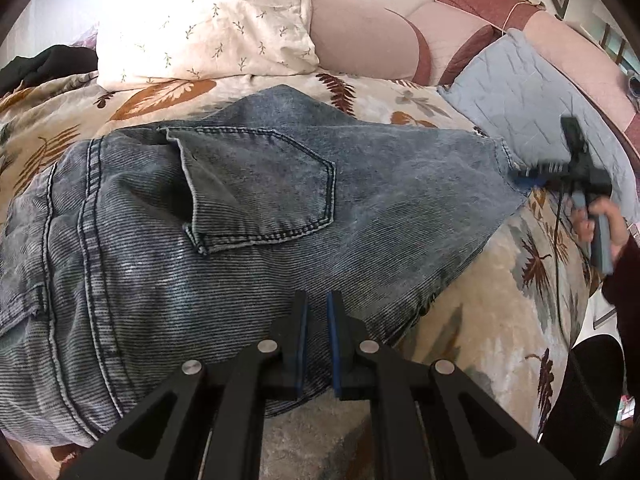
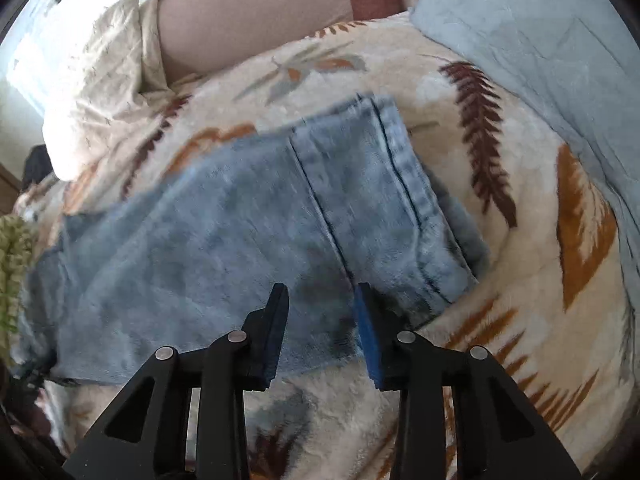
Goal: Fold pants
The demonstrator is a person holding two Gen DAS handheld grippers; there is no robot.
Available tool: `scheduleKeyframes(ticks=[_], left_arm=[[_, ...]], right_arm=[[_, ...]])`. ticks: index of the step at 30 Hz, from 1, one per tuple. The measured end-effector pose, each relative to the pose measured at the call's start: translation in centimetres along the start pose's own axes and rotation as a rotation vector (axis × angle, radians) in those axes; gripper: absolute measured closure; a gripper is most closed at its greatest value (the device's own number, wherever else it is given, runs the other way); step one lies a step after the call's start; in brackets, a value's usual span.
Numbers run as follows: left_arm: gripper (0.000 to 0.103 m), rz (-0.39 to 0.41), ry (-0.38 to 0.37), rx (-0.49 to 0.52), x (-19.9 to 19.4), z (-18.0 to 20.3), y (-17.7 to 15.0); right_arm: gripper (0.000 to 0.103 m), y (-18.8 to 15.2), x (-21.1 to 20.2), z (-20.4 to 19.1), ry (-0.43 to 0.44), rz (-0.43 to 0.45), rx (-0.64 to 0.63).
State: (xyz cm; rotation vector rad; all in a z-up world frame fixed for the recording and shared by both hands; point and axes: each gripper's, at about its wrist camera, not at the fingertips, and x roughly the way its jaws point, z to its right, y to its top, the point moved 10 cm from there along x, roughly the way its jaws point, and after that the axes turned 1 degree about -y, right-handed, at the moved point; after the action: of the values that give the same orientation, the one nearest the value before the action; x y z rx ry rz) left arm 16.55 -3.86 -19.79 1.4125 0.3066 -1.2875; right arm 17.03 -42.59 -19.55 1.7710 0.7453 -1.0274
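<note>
Denim, faded blue-grey, covered most of the bed: the pants [image 1: 248, 200] lay flat on a cream blanket [image 1: 500, 300] printed with brown and orange leaves, back pocket upward. Their waist end ran off the left edge of the left wrist view, and the right wrist view was motion-blurred, so the hem detail there was hard to read. The left tongs [image 1: 317, 300] hovered over the near edge of the denim, slightly parted, gripping nothing. The right tongs [image 2: 321, 294] stood wider apart above the leg end, holding nothing. A hand [image 1: 600, 224] gripped the right tool's handle. Behind lay a sprigged white pillow [image 1: 208, 20], a pale blue quilt [image 1: 520, 96] and a pink padded headboard [image 1: 360, 32].
</note>
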Motion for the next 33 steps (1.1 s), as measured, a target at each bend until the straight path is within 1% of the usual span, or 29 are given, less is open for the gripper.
scheduleKeyframes(ticks=[2,3,6,7,10,12,14,18,19,20,22,23,25,26,29,30,31,32,33], left_arm=[[0.092,-0.001,0.001,0.005,0.1,0.0,0.0],[0.092,-0.002,0.002,0.006,0.1,0.0,0.0],[0.092,-0.006,0.001,0.001,0.3,-0.1,0.1],[0.092,-0.008,0.0,-0.003,0.4,-0.1,0.1],[0.092,-0.012,0.001,-0.009,0.6,-0.2,0.2],[0.092,-0.011,0.0,-0.009,0.7,-0.2,0.3],[0.092,-0.011,-0.002,-0.011,0.7,-0.2,0.2],[0.091,-0.01,-0.001,-0.013,0.8,-0.2,0.2],[0.091,-0.01,-0.001,-0.012,0.8,-0.2,0.2],[0.091,-0.01,0.0,-0.012,0.8,-0.2,0.2],[0.091,-0.009,0.002,-0.016,0.8,-0.2,0.2],[0.091,-0.008,0.002,-0.017,0.8,-0.2,0.2],[0.091,-0.008,0.003,-0.02,0.8,-0.2,0.2],[0.091,-0.008,0.003,-0.022,0.8,-0.2,0.2],[0.091,-0.004,0.008,-0.025,0.9,-0.3,0.2],[0.091,-0.003,0.011,-0.024,0.9,-0.3,0.3],[0.091,-0.002,0.014,-0.021,0.9,-0.3,0.2],[0.091,-0.001,0.017,-0.017,1.0,-0.3,0.3],[0.091,-0.001,0.018,-0.015,0.9,-0.3,0.3]], right_arm=[[0.069,2.3,-1.6,-0.4,0.024,0.054,0.006],[0.067,4.0,-2.5,-0.5,0.025,0.083,0.006],[0.065,8.2,-3.1,-0.4,0.001,0.112,0.008],[0.065,9.1,-2.8,-0.2,-0.013,0.105,0.005],[0.065,11.7,-0.7,1.0,-0.085,0.047,0.017],[0.065,12.3,1.2,2.0,-0.113,-0.008,0.014],[0.063,12.1,3.0,2.8,-0.157,-0.06,0.008],[0.061,11.2,5.8,3.9,-0.155,-0.144,0.023],[0.061,10.8,6.3,3.9,-0.137,-0.159,0.025],[0.066,10.5,6.5,3.8,-0.116,-0.162,0.02],[0.082,10.5,6.1,3.8,-0.156,-0.139,-0.035],[0.088,10.5,5.8,3.5,-0.151,-0.127,-0.05],[0.088,11.4,4.4,3.0,-0.164,-0.06,-0.069],[0.089,12.0,3.8,2.7,-0.154,-0.022,-0.068],[0.09,13.7,2.2,2.3,-0.109,0.091,-0.02],[0.09,14.3,2.0,2.5,-0.107,0.139,0.002],[0.091,14.7,2.2,2.8,-0.11,0.164,0.021],[0.092,14.8,2.8,3.5,-0.134,0.178,0.048],[0.092,14.6,3.6,4.5,-0.171,0.166,0.073]])
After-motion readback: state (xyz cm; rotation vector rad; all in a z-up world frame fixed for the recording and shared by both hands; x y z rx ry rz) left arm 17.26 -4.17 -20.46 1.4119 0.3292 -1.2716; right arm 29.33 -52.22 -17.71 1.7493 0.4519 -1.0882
